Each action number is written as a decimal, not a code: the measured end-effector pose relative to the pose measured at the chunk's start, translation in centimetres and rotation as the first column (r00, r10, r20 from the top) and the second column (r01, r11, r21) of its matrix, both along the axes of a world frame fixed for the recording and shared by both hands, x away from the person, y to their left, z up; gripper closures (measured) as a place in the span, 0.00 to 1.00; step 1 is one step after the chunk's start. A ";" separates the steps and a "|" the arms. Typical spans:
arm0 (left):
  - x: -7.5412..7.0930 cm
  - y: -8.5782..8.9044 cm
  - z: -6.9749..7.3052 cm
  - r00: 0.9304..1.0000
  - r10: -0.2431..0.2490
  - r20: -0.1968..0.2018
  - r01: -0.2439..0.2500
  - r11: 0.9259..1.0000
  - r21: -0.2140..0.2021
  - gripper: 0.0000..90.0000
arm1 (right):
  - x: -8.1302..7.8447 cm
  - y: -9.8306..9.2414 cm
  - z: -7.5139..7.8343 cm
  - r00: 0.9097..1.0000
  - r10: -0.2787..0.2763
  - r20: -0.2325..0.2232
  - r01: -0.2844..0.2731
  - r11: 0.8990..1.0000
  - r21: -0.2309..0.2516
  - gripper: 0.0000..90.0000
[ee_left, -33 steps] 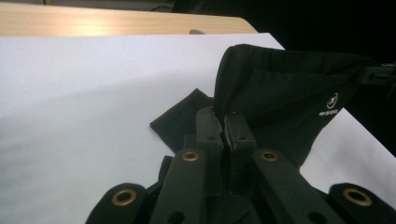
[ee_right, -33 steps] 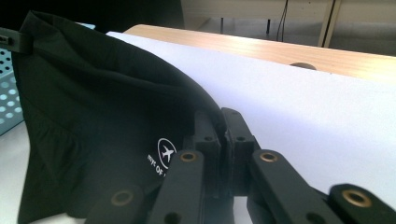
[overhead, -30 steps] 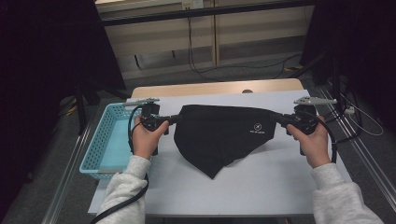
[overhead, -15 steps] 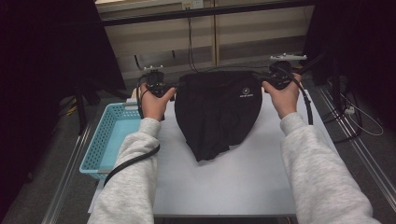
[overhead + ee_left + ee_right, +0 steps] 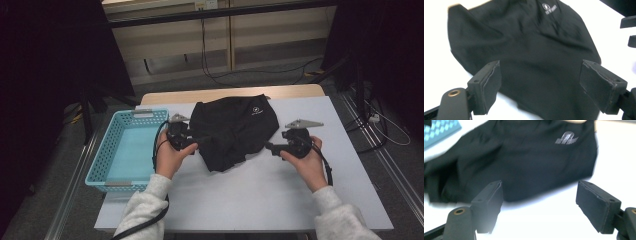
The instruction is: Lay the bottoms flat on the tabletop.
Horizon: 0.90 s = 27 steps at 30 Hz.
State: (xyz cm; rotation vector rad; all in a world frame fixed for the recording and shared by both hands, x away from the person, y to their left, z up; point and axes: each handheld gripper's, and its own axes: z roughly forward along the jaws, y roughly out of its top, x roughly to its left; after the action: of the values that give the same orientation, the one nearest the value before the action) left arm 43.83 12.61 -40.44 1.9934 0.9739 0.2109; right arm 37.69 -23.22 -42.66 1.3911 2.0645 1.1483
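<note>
I see my left hand-held gripper [image 5: 196, 145] at the left edge of the black garment [image 5: 235, 131], and my right hand-held gripper [image 5: 270, 148] just beside its right lower edge. The garment lies crumpled on the desk [image 5: 260, 195], between the two hand-held grippers, and it reaches away from them toward the far side of the desk. A small white logo [image 5: 255, 111] is on its far part.

In the left gripper view, the left hand-held gripper [image 5: 540, 85] is wide open. Its jaws have just been opening. The garment [image 5: 524, 50] lies under and ahead of the jaws, but the pads [image 5: 491, 82] do not press on it, so it holds nothing.

In the right gripper view, the right hand-held gripper [image 5: 539, 205] is also wide open, and its jaws have just been opening too. Between the jaws I see bare white desk [image 5: 544, 220]; the garment [image 5: 524, 160] starts just ahead of the tips, with the logo [image 5: 566, 138] farther away, to the right. This hand-held gripper holds nothing.

A blue basket [image 5: 125, 150] stands on the outer side of my left hand-held gripper, close to my left hand [image 5: 170, 157].
</note>
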 end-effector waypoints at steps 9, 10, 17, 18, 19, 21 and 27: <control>-2.0 -0.2 -2.1 0.999 -0.036 -0.004 0.036 0.999 0.013 0.20 | -2.3 1.3 -1.2 0.999 0.028 0.047 -0.028 1.000 0.000 0.20; -2.1 -0.2 -2.1 1.000 -0.025 0.002 0.025 1.000 0.003 0.20 | -2.2 1.3 -1.4 0.999 0.022 0.040 -0.022 1.000 0.006 0.20; -2.6 -0.1 -2.3 0.999 -0.040 0.002 0.040 0.999 0.022 0.19 | -1.8 2.0 -2.4 0.997 0.077 -0.029 -0.078 0.996 -0.031 0.31; -2.7 0.0 -2.2 0.999 -0.045 0.001 0.045 0.999 0.027 0.19 | -1.8 2.2 -2.4 0.996 0.090 -0.029 -0.091 0.995 -0.030 0.33; -2.8 0.0 -2.1 0.999 -0.043 0.002 0.043 0.999 0.020 0.19 | -1.8 2.5 -2.5 0.994 0.103 -0.029 -0.103 0.994 -0.031 0.34; -2.9 0.1 -1.9 0.999 -0.045 0.008 0.045 0.999 0.029 0.19 | -1.8 3.0 -2.5 0.992 0.125 -0.028 -0.126 0.991 -0.036 0.37; -3.3 0.0 -1.9 0.999 -0.052 0.006 0.052 0.998 0.034 0.19 | -1.6 4.9 -2.6 0.979 0.200 -0.029 -0.202 0.978 -0.047 0.52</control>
State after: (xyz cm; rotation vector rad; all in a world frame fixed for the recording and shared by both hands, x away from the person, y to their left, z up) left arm 40.50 12.65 -42.37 2.0450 0.9185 0.2073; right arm 36.07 -18.36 -45.25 1.2007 2.2773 1.1543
